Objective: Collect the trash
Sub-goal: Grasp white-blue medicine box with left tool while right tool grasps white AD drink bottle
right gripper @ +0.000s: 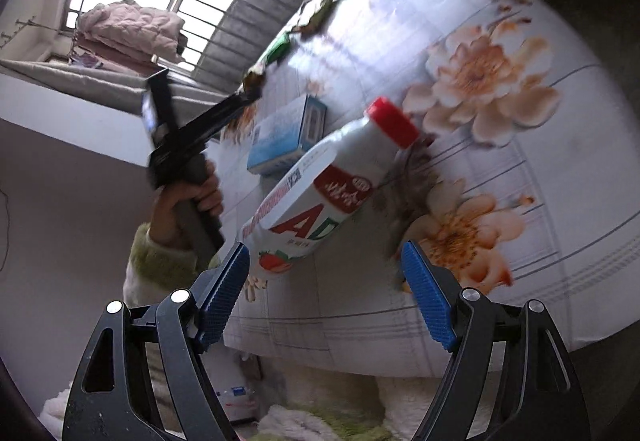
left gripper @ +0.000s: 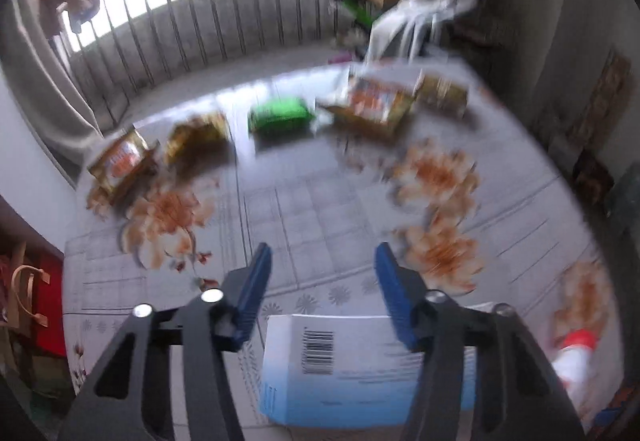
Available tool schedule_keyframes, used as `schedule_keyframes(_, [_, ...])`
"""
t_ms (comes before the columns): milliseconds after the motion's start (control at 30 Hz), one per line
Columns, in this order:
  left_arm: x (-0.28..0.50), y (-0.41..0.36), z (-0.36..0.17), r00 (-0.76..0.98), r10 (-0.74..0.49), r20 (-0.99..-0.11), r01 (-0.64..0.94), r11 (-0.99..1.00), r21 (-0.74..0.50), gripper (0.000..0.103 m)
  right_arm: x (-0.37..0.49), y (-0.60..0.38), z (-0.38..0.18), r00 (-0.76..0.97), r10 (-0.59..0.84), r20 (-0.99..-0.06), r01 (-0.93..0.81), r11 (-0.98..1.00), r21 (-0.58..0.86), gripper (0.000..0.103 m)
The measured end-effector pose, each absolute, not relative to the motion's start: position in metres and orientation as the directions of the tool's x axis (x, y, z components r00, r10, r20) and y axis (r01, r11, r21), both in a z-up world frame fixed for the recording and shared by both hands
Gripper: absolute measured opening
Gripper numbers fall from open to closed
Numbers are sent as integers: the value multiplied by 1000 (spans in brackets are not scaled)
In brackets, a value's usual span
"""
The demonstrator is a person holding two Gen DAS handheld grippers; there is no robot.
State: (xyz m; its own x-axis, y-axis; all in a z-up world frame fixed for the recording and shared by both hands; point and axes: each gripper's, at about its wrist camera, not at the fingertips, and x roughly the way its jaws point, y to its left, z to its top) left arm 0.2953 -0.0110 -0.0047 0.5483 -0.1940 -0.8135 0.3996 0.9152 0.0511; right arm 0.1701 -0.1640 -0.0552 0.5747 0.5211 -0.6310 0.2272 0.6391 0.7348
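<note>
Near my edge of the table lies a flat blue-and-white box [left gripper: 360,365], barcode up. Beside it, towards the right edge, a white bottle [right gripper: 324,193] with a red cap lies on its side. Along the far edge I see a row of wrappers: two gold snack packets [left gripper: 122,161], a green packet [left gripper: 280,115], an orange-printed packet [left gripper: 374,105], and another gold one.

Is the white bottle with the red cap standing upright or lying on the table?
Lying on its side. The white bottle rests lengthwise on the table, its red cap pointing sideways.
</note>
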Motion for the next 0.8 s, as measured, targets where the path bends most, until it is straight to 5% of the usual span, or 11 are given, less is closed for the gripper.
schedule_keyframes(100, [295,-1,-28,499,-155,-852,401,913,68,37,171,-158,-55,555,533,-639,222,645,731,75])
schedule_keyframes(467, [238,59,-24,429,-276,-860,370,922,-112,39,168,-158,-62,538,530,-656,229,657,719,75])
schedule_keyframes(533, [235,61,-16,436,-320,-841,385,911,-147,68,165,-160,-65,535,532,-657,237,652,720,75])
schedule_keyframes(633, [237,52,-7,388,-398,-831,425,877,-222,87,158,-161,-66,535,532,-656,238,650,722,75])
schedule_keyframes(800, [242,15,-22,255,-382,-888,506,836,-214,91,156,-160,-66,538,528,-657,247,646,722,75])
